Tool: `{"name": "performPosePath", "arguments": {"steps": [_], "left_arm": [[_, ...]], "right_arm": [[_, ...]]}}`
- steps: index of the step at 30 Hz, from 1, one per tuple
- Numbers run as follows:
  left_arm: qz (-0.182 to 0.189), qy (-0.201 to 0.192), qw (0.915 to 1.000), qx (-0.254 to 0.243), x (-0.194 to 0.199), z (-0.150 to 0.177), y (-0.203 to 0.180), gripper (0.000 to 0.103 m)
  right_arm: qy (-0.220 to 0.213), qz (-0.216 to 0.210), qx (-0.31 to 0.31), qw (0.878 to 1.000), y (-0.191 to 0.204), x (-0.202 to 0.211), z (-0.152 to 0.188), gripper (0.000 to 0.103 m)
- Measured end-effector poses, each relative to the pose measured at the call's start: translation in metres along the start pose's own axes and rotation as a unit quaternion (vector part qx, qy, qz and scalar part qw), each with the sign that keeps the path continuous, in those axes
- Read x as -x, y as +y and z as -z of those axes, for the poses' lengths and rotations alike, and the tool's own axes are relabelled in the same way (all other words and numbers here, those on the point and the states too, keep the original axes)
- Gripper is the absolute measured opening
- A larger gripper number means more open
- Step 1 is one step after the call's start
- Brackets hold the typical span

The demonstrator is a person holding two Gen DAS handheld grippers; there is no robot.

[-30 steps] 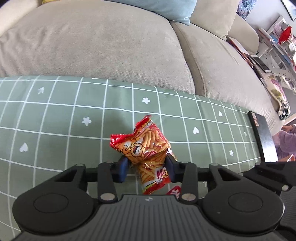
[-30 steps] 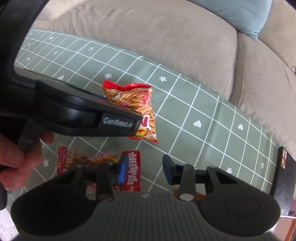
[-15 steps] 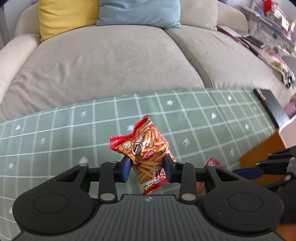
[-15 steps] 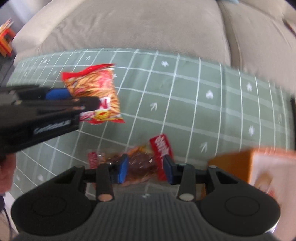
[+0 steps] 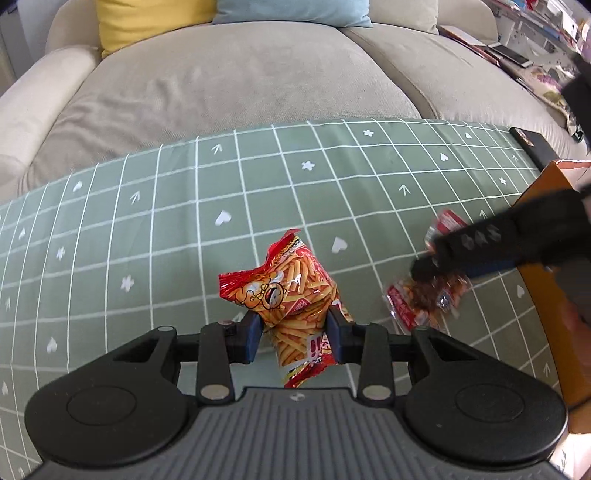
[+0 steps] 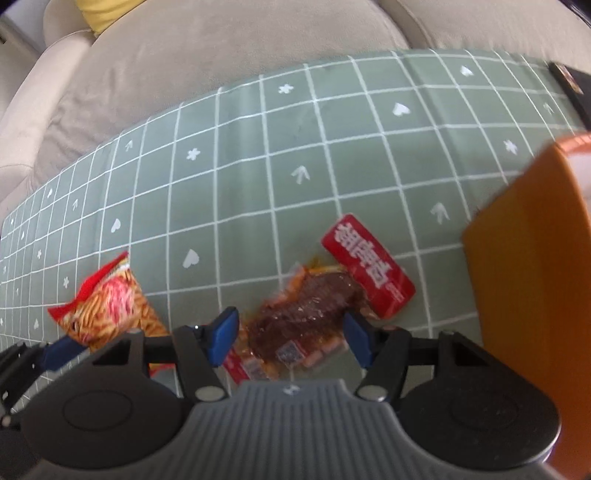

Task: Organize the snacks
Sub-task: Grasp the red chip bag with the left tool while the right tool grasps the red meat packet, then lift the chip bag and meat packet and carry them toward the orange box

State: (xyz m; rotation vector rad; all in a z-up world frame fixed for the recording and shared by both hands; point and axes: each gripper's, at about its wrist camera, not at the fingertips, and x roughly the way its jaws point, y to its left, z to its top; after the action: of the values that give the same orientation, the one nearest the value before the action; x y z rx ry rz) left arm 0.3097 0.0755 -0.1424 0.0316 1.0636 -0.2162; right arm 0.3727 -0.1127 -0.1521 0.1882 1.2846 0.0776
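My left gripper (image 5: 294,328) is shut on a red bag of stick snacks (image 5: 291,295) and holds it above the green checked tablecloth (image 5: 184,229). The bag also shows at the left of the right wrist view (image 6: 107,302). My right gripper (image 6: 290,334) is open, its blue pads on either side of a clear packet of dark brown snack with a red label (image 6: 317,302) that lies on the cloth. From the left wrist view the right gripper (image 5: 480,243) hangs over that packet (image 5: 424,299). An orange box (image 6: 532,266) stands at the right.
A beige sofa (image 5: 240,74) runs along the far side of the table, with a yellow cushion (image 5: 147,18) and a blue cushion (image 5: 291,9). A dark flat object (image 5: 532,142) lies at the table's far right edge. The orange box (image 5: 546,302) is close to both grippers.
My right gripper has swung right and down from beside the left gripper to over the brown snack packet, and its jaws have opened wider. My left gripper still holds the stick snack bag.
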Motion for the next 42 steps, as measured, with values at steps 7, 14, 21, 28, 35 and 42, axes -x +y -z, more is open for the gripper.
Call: {"name": "performPosePath", "arguments": {"steps": [7, 14, 21, 28, 35, 42], "left_arm": [[0.011, 0.000, 0.9995, 0.029, 0.004, 0.012, 0.020, 0.041], [0.016, 0.018, 0.9978, 0.062, 0.004, 0.013, 0.031, 0.041], [0.017, 0.018, 0.9971, 0.072, 0.002, 0.014, 0.033, 0.041], [0.018, 0.019, 0.9959, 0.086, 0.001, 0.015, 0.034, 0.042], [0.023, 0.030, 0.9962, 0.079, 0.008, 0.019, 0.026, 0.041], [0.040, 0.048, 0.9963, 0.060, 0.024, 0.039, 0.005, 0.041]], "right_arm": [[-0.026, 0.020, 0.033, 0.999, 0.036, -0.013, -0.018, 0.062], [-0.042, 0.071, 0.123, 0.989, 0.076, -0.020, -0.007, 0.059], [-0.025, 0.073, 0.126, 0.989, 0.062, -0.020, 0.004, 0.059], [-0.025, 0.044, 0.149, 0.988, 0.056, -0.013, 0.005, 0.036], [-0.007, 0.003, 0.183, 0.983, 0.052, 0.000, 0.020, 0.033], [0.015, -0.017, 0.224, 0.974, 0.042, 0.013, 0.055, 0.032]]}}
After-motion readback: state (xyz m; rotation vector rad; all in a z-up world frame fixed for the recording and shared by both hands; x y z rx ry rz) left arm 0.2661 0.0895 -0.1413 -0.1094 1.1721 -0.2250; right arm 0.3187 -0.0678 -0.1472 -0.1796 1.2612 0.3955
